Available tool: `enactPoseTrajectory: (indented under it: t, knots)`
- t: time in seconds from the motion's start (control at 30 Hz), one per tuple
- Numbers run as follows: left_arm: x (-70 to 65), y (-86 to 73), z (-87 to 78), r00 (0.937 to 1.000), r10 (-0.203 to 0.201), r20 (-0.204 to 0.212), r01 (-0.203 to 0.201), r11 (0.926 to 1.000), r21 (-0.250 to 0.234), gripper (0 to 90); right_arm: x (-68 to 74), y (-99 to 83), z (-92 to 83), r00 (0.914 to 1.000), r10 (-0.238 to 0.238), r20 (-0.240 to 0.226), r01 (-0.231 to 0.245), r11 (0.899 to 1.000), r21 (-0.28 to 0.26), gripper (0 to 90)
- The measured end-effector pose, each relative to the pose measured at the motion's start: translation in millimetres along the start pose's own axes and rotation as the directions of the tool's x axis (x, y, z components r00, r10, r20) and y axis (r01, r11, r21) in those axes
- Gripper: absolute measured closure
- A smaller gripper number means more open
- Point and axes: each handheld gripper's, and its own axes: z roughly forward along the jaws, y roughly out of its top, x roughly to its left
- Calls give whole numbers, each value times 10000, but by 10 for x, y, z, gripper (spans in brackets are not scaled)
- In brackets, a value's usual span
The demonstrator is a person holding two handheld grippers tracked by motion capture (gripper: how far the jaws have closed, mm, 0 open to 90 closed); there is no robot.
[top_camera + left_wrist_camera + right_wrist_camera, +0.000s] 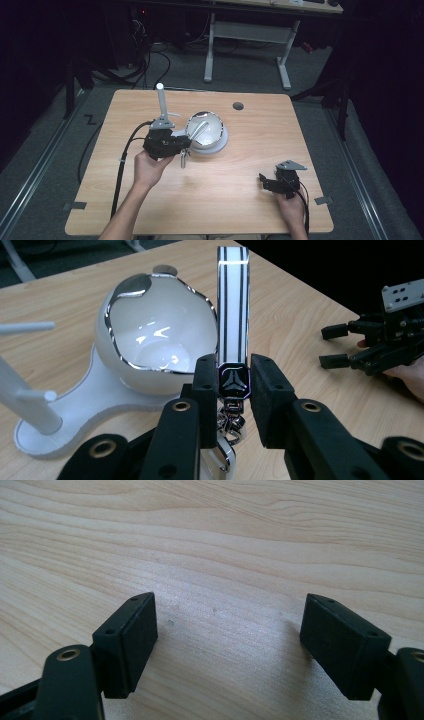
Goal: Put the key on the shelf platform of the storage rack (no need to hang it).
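My left gripper (186,145) (233,382) is shut on a key strap (233,305): a white band with black stripes, a black buckle and a metal clasp (184,159) hanging below the jaws. The band (198,131) sticks out over a white egg-shaped bowl (209,131) (150,335) with a chrome rim. The bowl stands on a white base (95,390) that also carries an upright white post (161,102). My right gripper (264,181) (227,635) (345,345) rests low over the wood near the table's front right, open, with nothing between its jaws.
The wooden table (250,150) has a round cable hole (238,106) near its far edge. Beyond it a white desk frame (250,35) stands on the dark floor. The left gripper's cable (122,160) trails off toward the front left.
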Motion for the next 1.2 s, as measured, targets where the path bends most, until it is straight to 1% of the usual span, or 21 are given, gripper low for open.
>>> enactPoseTrajectory:
  t: [0.07, 0.27, 0.33, 0.43, 0.63, 0.8, 0.9, 0.97, 1.03, 1.07, 1.1, 1.13, 1.17, 1.2]
  knots:
    - [-10, 57, 23, 10000, 90, -16, -90, 10000, -38, 744, 1, 2, 2, 10000, 23, 8, -23, 10000, -2, 235]
    - [-21, 212, 60, 9997, 224, 119, -223, 9997, -111, 744, 1, 3, 2, 10000, 30, 11, -30, 10000, -5, 238]
    - [-24, 262, 83, 9994, 343, 64, -342, 9994, -110, 744, 3, 9, 9, 9997, 167, 160, -166, 9999, -18, 247]
    - [-36, 320, 118, 9993, 375, 90, -373, 9991, -194, 743, 14, 15, 15, 9993, 254, 281, -253, 9997, -24, 246]
    - [-40, 424, 141, 9987, 500, 80, -498, 9985, -232, 744, 22, 11, 10, 9998, 136, 176, -136, 9999, -16, 246]
    - [38, 472, 183, 9996, 222, 144, -218, 9993, -301, 743, 29, 6, 4, 9999, 116, 128, -116, 9999, -6, 244]
    - [62, 496, 205, 9999, 133, 17, -132, 9991, -407, 744, 31, 6, 3, 9999, 93, 106, -93, 10000, -3, 243]
    - [80, 519, 226, 10000, 50, 53, -48, 9988, -483, 744, 31, 6, 3, 9999, 96, 101, -96, 10000, 1, 243]
    - [101, 550, 262, 10000, -49, 9, 49, 9990, -439, 744, 32, 6, 3, 9999, 98, 97, -98, 10000, 2, 243]
    - [107, 559, 275, 10000, -45, -2, 45, 9991, -423, 744, 32, 6, 3, 9999, 95, 96, -95, 10000, 1, 243]
    - [116, 579, 316, 9999, 54, -141, -58, 9996, -283, 744, 32, 6, 3, 9999, 96, 97, -96, 10000, -1, 243]
    - [116, 579, 316, 9999, 54, -141, -58, 9996, -283, 743, 31, 5, 3, 9999, 88, 100, -88, 10000, -4, 243]
    - [119, 587, 338, 9997, 118, -228, -123, 9997, -231, 744, 31, 6, 3, 9999, 93, 98, -93, 10000, 1, 243]
    - [135, 603, 383, 9997, 104, -216, -108, 9997, -205, 744, 32, 6, 3, 9999, 99, 99, -99, 10000, 0, 243]
